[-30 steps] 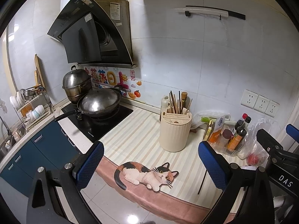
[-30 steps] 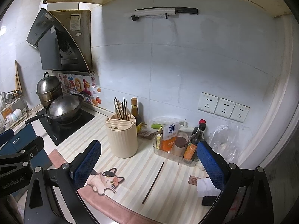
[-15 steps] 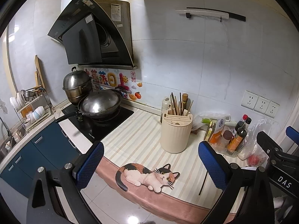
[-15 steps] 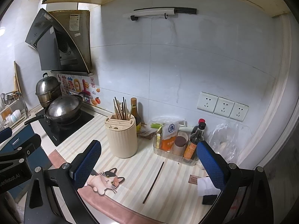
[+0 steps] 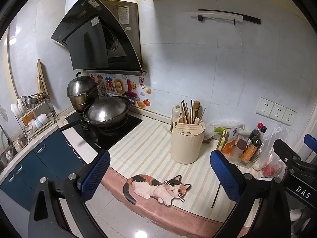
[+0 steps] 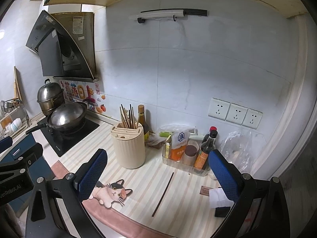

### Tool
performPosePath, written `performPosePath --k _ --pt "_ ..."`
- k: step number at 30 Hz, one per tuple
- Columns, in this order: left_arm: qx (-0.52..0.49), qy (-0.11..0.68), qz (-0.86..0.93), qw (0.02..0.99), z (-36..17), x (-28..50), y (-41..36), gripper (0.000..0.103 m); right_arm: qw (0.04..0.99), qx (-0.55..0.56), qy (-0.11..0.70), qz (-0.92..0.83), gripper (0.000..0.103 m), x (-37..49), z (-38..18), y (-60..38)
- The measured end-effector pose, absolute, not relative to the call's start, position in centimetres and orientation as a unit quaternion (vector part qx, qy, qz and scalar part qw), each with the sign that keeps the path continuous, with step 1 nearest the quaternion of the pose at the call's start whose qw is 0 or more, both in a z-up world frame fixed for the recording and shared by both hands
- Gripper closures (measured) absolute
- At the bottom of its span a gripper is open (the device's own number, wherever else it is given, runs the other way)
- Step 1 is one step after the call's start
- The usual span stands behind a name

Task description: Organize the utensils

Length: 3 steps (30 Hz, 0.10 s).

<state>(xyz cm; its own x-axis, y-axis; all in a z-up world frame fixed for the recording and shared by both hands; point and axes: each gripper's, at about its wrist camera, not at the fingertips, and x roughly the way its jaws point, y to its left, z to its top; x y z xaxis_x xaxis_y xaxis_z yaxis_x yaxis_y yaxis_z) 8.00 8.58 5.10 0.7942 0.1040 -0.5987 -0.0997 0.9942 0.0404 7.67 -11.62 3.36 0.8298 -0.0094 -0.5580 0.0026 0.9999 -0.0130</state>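
Hovering, both grippers (image 5: 158, 170) (image 6: 157, 168) released, empty; thin chopstick (image 6: 162, 194) lies flat, may slip or roll off the edge.

The lone chopstick (image 5: 216, 195) at 4 o'clock is partly hidden behind a blue pad of the left tongs (image 5: 159, 175). Labels on the seasoning bottles (image 6: 204, 154) are too small to read. The sink (image 5: 8, 154) is cut off at 9 o'clock.

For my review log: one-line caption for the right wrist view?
Open right gripper above a loose chopstick near the utensil holder.
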Motion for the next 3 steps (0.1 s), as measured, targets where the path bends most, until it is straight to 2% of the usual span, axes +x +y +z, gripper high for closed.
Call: performPosePath --k 3 --pt "0.001 0.316 0.048 0.948 5.03 7.96 8.58 0.0 0.957 -0.005 0.29 -0.005 0.0 7.68 3.58 -11.66"
